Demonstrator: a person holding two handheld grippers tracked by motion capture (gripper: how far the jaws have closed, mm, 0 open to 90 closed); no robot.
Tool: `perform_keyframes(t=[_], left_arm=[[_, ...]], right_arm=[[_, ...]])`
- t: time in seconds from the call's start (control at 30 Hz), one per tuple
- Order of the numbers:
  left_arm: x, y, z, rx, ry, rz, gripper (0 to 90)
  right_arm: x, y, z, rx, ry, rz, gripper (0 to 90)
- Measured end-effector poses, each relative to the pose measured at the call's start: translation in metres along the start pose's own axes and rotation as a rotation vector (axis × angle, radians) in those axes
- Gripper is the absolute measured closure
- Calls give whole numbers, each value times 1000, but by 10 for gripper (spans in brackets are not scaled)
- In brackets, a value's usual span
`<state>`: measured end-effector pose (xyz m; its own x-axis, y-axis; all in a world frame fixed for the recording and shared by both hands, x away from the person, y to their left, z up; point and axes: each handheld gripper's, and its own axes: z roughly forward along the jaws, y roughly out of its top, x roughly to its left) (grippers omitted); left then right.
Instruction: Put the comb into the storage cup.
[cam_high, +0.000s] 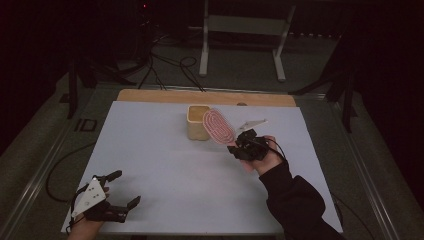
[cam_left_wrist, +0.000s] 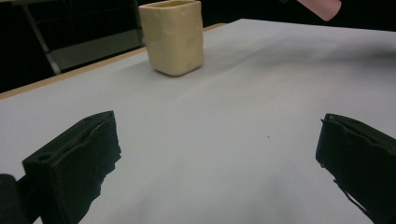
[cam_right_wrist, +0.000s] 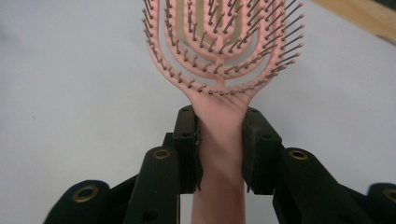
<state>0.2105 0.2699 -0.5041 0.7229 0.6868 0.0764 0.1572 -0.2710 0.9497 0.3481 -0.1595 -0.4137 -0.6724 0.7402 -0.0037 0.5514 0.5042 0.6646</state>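
Clamping the handle of the pink hairbrush (cam_right_wrist: 219, 135), the right gripper (cam_high: 243, 145) is held above the table at the right of the high view, with the forearm in a dark sleeve (cam_high: 295, 200) entering from below. In the right gripper view, both pads are seen pressed against the handle's sides, and the bristled head is raised beyond them. In the high view, the brush head is seen tilted, just beside the cream cup (cam_high: 197, 122), which stands upright at the far middle of the white sheet (cam_high: 165, 165). The left gripper (cam_high: 117, 192) is held low at the near left corner, its jaws spread wide and gripping nothing. A wooden table edge (cam_high: 150, 96) is exposed behind the sheet. Beyond it, cables (cam_high: 165, 65) and a metal frame (cam_high: 245, 30) are seen on a dark floor.
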Motion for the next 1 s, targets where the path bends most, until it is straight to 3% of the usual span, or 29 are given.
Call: perform_keyframes(t=[0.33,1.0], left_arm=[[0,0,0,0,-1,-1,0],[0,0,0,-1,-2,-3,0]], right_arm=[[4,16,-5,-75,-8,-3,704],[7,42,3,-139,-9,-8,704]])
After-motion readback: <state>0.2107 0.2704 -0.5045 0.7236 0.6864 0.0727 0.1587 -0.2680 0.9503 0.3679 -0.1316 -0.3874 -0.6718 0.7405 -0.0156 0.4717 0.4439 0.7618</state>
